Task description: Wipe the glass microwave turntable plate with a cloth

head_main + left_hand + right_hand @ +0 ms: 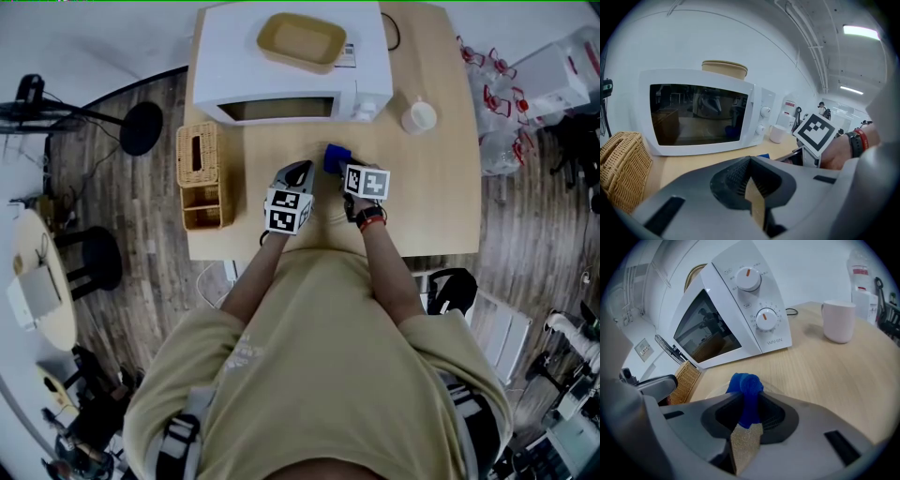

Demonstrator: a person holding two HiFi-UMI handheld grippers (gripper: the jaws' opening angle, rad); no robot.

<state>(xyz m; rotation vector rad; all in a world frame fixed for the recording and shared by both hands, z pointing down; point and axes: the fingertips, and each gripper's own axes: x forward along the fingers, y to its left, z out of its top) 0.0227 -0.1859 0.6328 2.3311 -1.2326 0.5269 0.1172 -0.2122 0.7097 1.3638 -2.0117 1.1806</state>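
My right gripper (749, 399) is shut on a bunched blue cloth (746, 385), which sticks up out of its jaws. Just under the cloth a faint clear rim of the glass turntable plate (776, 389) shows on the wooden table. In the head view both grippers sit side by side in front of the microwave (281, 75). There the left gripper (300, 172) is beside the right gripper (339, 171), with the cloth (336, 156) at its tip. The left gripper (751, 180) has its jaws together and nothing shows between them. The microwave door is closed.
A tan bowl (302, 41) rests on top of the microwave. A wicker basket (202, 173) stands at the table's left edge. A white mug (419, 116) stands to the right of the microwave. Bare tabletop (834, 376) lies between the mug and my right gripper.
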